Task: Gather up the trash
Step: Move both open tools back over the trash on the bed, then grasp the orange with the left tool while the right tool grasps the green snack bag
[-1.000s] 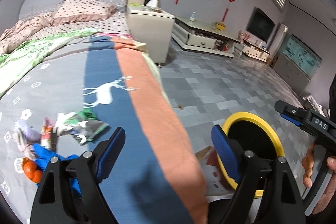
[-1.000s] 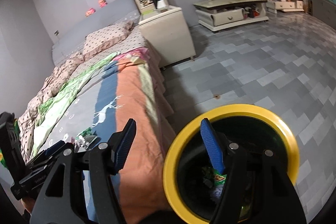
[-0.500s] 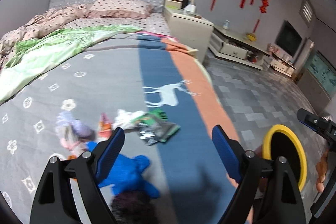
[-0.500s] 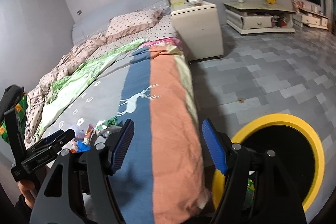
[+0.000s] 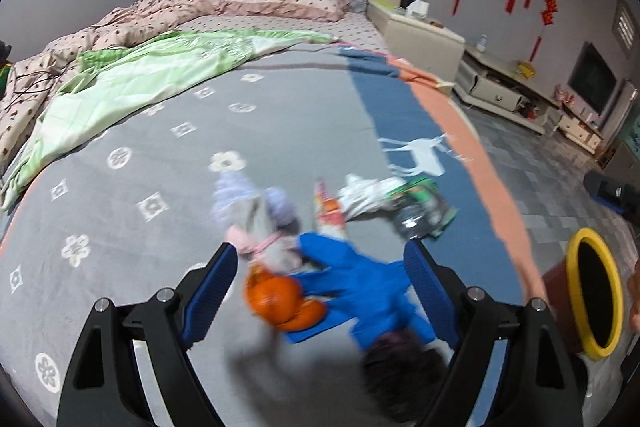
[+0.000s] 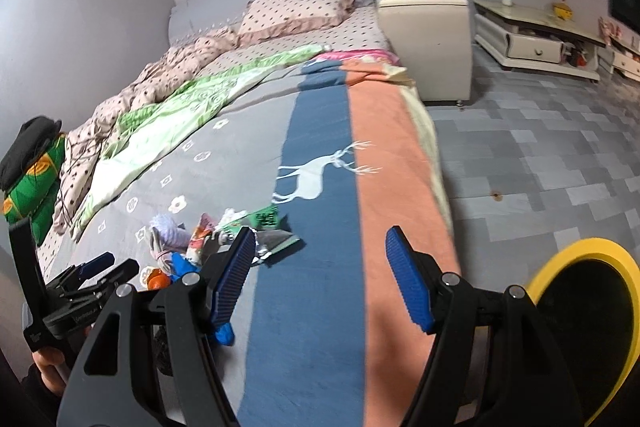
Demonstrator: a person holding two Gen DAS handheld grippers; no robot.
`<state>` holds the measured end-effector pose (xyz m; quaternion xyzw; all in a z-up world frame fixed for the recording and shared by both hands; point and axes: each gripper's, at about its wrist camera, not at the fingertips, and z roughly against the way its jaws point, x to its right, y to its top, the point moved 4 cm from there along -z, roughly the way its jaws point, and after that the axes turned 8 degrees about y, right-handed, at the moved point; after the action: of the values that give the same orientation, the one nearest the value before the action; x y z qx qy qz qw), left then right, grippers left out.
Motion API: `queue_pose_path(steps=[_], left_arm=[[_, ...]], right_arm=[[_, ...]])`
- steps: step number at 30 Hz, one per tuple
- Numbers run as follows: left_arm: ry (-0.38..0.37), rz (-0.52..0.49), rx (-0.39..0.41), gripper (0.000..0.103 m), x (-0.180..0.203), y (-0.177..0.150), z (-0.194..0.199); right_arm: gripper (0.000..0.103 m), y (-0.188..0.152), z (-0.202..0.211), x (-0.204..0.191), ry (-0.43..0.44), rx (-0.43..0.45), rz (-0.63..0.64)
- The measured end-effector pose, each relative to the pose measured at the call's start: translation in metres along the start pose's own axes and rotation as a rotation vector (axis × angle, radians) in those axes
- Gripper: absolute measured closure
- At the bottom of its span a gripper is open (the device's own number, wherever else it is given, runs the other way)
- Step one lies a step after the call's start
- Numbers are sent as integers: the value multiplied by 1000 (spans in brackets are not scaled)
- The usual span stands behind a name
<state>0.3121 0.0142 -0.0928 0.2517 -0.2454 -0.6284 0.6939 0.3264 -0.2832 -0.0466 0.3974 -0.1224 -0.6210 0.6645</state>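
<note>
Both ribbed-padded grippers, left (image 5: pixel 320 279) and right (image 6: pixel 320 273), gape empty over the soft blanket (image 5: pixel 280 115), crinkly wrappers (image 5: pixel 416 205) beside a round yellow-rimmed bin (image 6: pixel 580 327).

The room was evenly lit, cool and a little dim, with no clear source in sight. Soft shadows fell on the blanket (image 5: pixel 168 195) under both grippers. In the left view the litter (image 5: pixel 320 259) nearest the lens smeared with motion blur, while the far wall stayed sharper. Both fisheye views bent the bed (image 6: pixel 280 27) and floor (image 6: pixel 540 155) hard, with black vignette at the corners.
</note>
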Motion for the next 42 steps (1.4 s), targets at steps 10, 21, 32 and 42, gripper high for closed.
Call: queue_pose_path(steps=[10, 21, 32, 42], left_arm=[[20, 10, -40, 21, -33, -25, -11], [-2, 11, -94, 21, -38, -43, -36], [-26, 29, -115, 21, -41, -40, -57], [-33, 16, -149, 46, -40, -42, -75]], right_arm=[[38, -5, -63, -44, 2, -75, 96], [38, -24, -129, -64, -54, -165, 187], [38, -25, -170, -59, -61, -211, 199], [42, -23, -199, -53, -43, -236, 188]])
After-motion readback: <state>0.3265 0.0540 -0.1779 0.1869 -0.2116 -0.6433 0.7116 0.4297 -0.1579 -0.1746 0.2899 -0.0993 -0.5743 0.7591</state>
